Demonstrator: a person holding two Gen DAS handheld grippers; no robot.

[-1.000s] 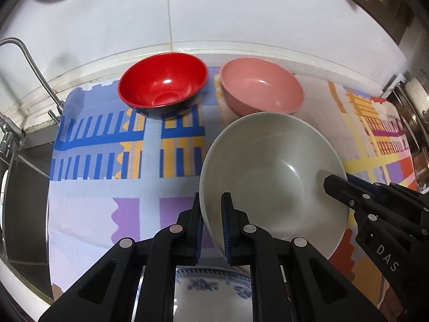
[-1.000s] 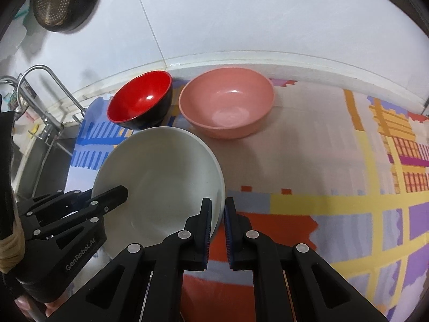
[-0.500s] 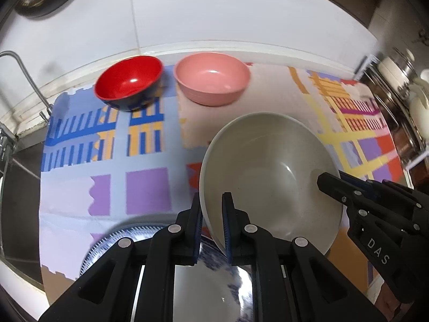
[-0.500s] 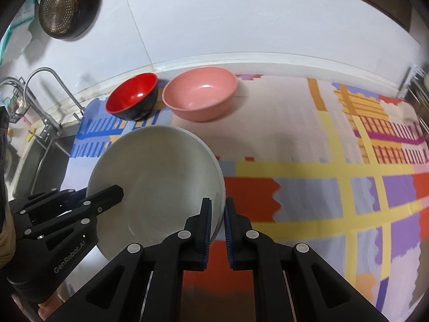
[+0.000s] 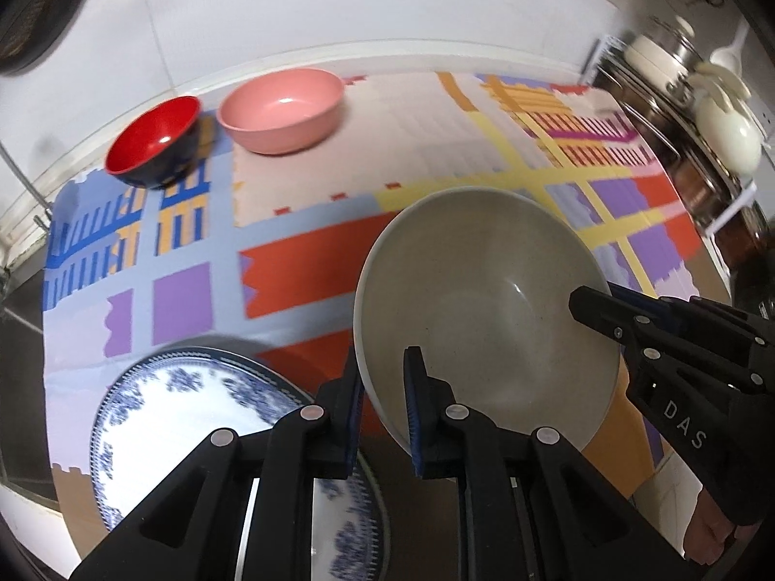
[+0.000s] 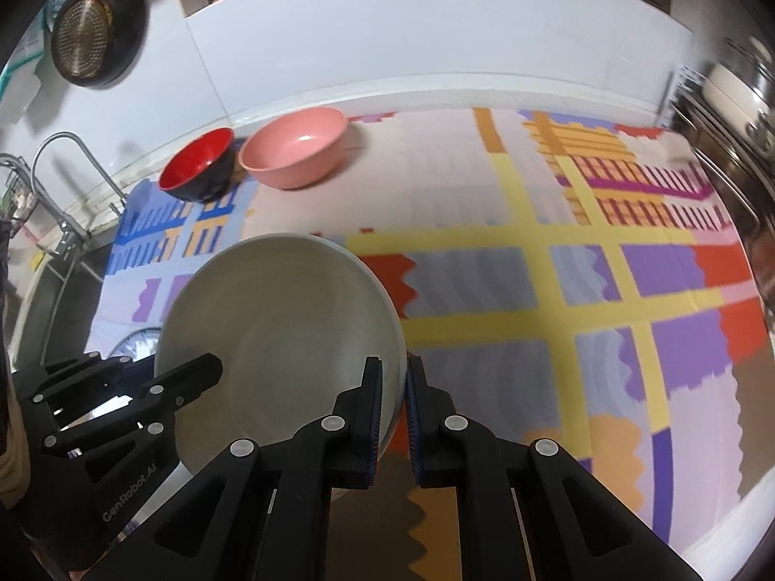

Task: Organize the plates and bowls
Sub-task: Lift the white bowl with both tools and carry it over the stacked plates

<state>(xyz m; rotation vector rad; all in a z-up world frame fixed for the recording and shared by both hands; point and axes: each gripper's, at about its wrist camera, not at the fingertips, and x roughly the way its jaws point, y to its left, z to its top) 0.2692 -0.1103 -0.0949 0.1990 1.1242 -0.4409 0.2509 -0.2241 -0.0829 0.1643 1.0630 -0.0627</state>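
A large grey bowl (image 5: 484,300) is held up above the counter by both grippers. My left gripper (image 5: 385,387) is shut on its left rim. My right gripper (image 6: 393,387) is shut on its right rim; the bowl (image 6: 286,334) fills the lower left of the right wrist view. A blue-and-white plate (image 5: 193,416) lies on the patterned mat below the left gripper. A red bowl (image 5: 155,143) and a pink bowl (image 5: 283,111) stand side by side at the back by the wall, also in the right wrist view as red (image 6: 198,164) and pink (image 6: 295,145).
A colourful patterned mat (image 6: 557,261) covers the counter. A sink with a tap (image 6: 63,179) lies at the left. Metal pots (image 5: 688,97) stand on a rack at the right edge. A strainer (image 6: 82,38) hangs on the wall.
Both grippers have lifted the grey bowl higher and pulled it back toward me and rightward. The plate has come into fuller view below.
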